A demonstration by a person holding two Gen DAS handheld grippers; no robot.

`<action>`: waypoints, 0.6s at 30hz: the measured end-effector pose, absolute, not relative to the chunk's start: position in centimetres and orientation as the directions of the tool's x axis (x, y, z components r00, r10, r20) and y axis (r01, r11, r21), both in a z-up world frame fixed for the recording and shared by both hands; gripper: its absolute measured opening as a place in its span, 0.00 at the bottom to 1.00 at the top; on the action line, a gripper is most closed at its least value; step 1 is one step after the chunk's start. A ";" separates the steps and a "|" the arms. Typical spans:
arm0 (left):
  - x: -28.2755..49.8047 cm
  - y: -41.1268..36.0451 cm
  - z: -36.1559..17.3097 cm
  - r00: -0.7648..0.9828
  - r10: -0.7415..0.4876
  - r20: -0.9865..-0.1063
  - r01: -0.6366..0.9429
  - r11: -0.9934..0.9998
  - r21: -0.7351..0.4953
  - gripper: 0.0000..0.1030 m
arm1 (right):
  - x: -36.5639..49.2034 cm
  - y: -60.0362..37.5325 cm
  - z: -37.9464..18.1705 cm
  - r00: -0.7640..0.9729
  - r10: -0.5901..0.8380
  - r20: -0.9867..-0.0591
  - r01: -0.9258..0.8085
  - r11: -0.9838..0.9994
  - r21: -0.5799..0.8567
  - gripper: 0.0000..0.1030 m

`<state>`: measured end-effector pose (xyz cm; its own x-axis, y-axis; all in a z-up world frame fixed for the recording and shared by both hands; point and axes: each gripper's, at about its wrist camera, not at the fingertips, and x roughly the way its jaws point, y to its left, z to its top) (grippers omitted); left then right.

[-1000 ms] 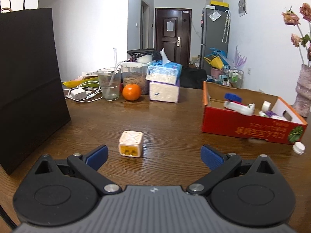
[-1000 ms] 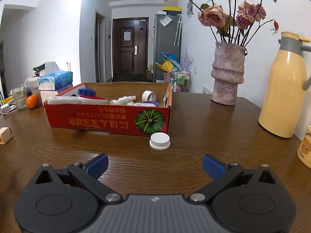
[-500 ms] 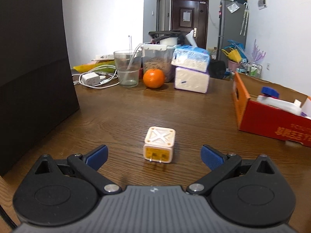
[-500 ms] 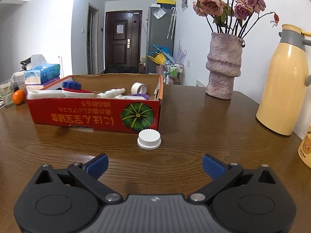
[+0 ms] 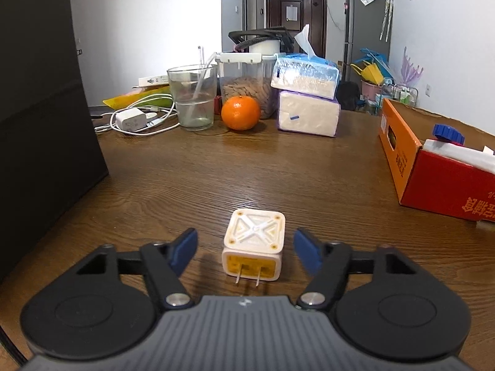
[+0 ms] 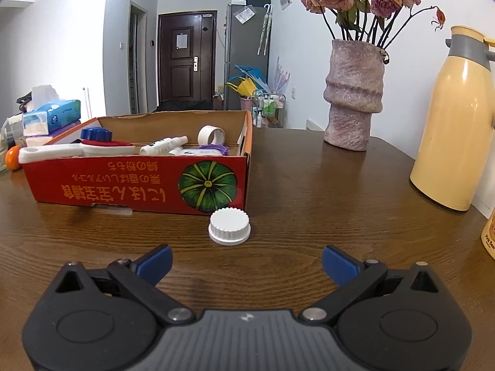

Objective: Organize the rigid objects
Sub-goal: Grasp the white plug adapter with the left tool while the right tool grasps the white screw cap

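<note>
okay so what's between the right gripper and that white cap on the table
Nothing: the right wrist view shows only bare wooden table between the right gripper and the white cap.

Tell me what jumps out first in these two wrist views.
In the left view, a white cube plug sits on the wooden table between the closing jaws of the left gripper, not yet touched. In the right view, a white ribbed cap lies before the red cardboard box, ahead of the open right gripper.
</note>
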<state>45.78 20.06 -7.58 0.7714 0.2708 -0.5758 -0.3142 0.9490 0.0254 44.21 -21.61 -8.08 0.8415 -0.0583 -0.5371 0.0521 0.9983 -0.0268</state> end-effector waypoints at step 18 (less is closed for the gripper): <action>46.0 20.2 -7.8 0.783 0.234 -0.576 -0.290 0.957 -0.006 0.38 | 48.5 -22.0 -8.6 0.829 -0.092 -0.551 0.092 0.995 -0.027 0.99</action>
